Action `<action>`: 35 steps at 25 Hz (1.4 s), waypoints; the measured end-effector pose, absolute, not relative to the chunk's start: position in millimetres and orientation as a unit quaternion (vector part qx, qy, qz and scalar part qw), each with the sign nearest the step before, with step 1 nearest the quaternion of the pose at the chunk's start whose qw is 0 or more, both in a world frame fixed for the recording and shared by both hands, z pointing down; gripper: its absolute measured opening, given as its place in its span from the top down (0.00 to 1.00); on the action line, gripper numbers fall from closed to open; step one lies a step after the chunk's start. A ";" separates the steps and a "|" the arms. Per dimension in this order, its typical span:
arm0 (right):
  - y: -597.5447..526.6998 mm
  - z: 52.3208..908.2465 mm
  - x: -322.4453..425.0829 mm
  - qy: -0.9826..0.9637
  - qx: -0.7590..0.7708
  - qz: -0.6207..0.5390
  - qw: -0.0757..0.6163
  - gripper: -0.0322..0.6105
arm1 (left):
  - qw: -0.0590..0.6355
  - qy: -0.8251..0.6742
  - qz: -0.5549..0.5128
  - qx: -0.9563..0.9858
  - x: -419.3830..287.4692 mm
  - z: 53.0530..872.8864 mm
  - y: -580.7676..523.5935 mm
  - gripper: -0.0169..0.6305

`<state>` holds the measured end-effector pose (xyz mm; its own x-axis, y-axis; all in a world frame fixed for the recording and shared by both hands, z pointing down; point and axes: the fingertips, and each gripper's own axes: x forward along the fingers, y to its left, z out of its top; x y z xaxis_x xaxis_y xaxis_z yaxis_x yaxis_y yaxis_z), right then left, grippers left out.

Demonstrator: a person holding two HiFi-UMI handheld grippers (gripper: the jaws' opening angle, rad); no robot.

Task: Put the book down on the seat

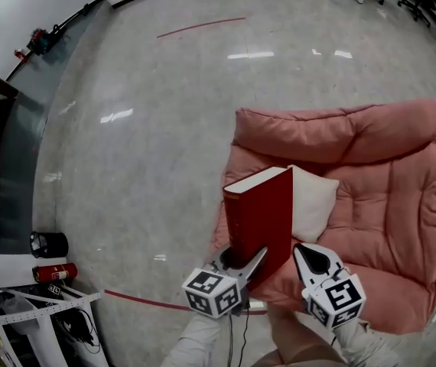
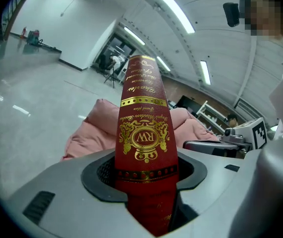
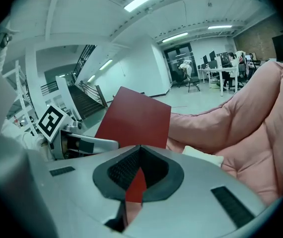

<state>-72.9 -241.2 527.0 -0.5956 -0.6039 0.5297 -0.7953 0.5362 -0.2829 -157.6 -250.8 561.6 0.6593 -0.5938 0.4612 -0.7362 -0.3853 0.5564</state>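
A thick red book stands upright in the air over the front left of the pink cushioned seat. My left gripper is shut on the foot of its gold-printed spine, which fills the gap between the pads of the left gripper. My right gripper sits at the book's lower right corner. In the right gripper view the red cover rises ahead, and a thin red wedge of it lies between the nearly closed jaws of the right gripper. A white pillow lies on the seat behind the book.
The seat stands on a shiny grey floor. A red fire extinguisher and a black bin lie at the lower left beside a white rack. A red floor line runs in front of the seat. Desks and chairs stand far off.
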 end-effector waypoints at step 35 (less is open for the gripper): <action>-267.7 633.1 -49.1 -0.811 0.446 0.322 0.197 0.95 | 0.460 -0.291 0.256 0.799 -123.8 756.5 -310.9 0.51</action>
<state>-49.1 -267.7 633.1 -0.5239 -0.5966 0.6079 -0.8511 0.3939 -0.3470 -123.8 -310.9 756.5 0.6999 -0.2291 0.6765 -0.7002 -0.4067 0.5868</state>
